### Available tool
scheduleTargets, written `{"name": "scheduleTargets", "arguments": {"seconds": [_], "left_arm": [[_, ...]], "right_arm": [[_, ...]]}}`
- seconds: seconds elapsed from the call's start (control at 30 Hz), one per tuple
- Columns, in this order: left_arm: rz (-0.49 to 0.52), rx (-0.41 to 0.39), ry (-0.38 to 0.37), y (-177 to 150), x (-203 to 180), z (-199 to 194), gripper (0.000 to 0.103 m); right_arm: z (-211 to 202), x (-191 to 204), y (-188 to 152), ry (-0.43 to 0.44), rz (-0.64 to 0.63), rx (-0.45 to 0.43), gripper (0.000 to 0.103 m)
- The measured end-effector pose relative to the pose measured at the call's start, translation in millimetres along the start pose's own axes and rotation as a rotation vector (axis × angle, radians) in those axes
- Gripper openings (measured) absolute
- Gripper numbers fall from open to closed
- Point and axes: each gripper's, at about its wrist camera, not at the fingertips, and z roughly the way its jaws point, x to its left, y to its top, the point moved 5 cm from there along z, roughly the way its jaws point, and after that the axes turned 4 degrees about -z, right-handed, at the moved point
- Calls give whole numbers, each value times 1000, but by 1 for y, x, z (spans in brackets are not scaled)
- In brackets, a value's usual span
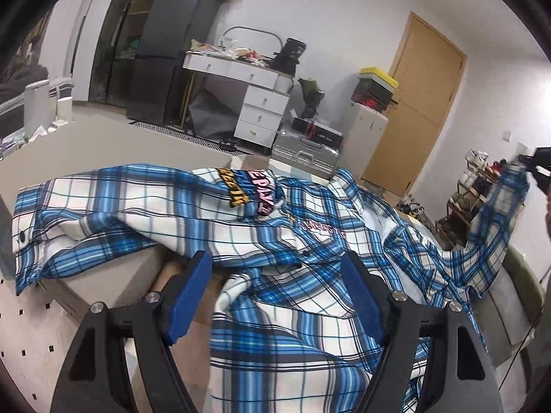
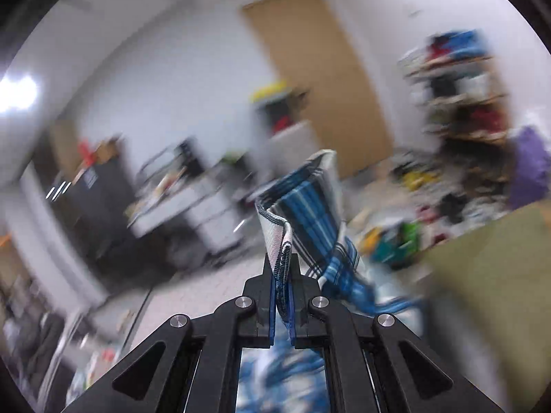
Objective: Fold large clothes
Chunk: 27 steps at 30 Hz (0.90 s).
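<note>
A blue and white plaid shirt [image 1: 193, 216] with lettered patches lies rumpled across the table. My left gripper [image 1: 275, 268] hovers open just above its near folds, blue pads wide apart, nothing pinched. One sleeve rises to the far right, where my right gripper [image 1: 539, 168] holds its end in the air. In the right wrist view my right gripper [image 2: 283, 268] is shut on the plaid shirt's sleeve end [image 2: 310, 206], whose hem sticks up between the pads while the rest hangs below. That view is blurred by motion.
The grey table [image 1: 86, 144] carries the shirt. Behind it are a white desk with drawers [image 1: 255, 103], a dark fridge [image 1: 165, 62], a silver case [image 1: 304, 158], a wooden door [image 1: 420, 103] and a cluttered shelf [image 1: 475, 186] at the right.
</note>
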Motion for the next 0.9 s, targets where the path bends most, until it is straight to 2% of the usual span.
{"name": "scheduleTargets", "arguments": {"seconds": [0.07,0.17,0.2,0.23,0.3,0.37,0.47,0.53,0.6,0.67,0.7,0.8,0.9], "left_arm": [[-21,-6,13,3,8,-3,74],[-45,-17,28,5,16,-5,74],[-50,-19,31,6,19,-4,74],[-55,-23,36,7,20,-4,74],[-63,-27,47,8,24,-2,74],[-73,-30,55,9,31,-1,74],[-104,-16,69,9,42,7,74],[-118,4,89,6,49,14,74],[-135,19,115,4,56,19,74],[-183,30,135,3,69,23,73],[-210,33,150,4,75,23,73],[-290,22,190,6,97,16,73],[-377,-24,237,10,122,2,73]], "right_arm": [[35,44,-32,91,-36,87,5],[86,118,-109,263,-98,274,10],[100,142,-140,314,-143,369,19],[111,158,-164,358,-189,452,34],[123,177,-202,415,-261,551,34],[125,169,-213,366,-305,532,35],[133,120,-225,174,-316,469,48],[149,86,-238,86,-286,522,48],[163,44,-260,7,-210,626,48],[171,21,-279,-44,-177,692,48],[173,15,-279,-32,-174,680,45],[157,9,-267,-28,-218,651,46],[120,7,-240,44,-206,523,47]]}}
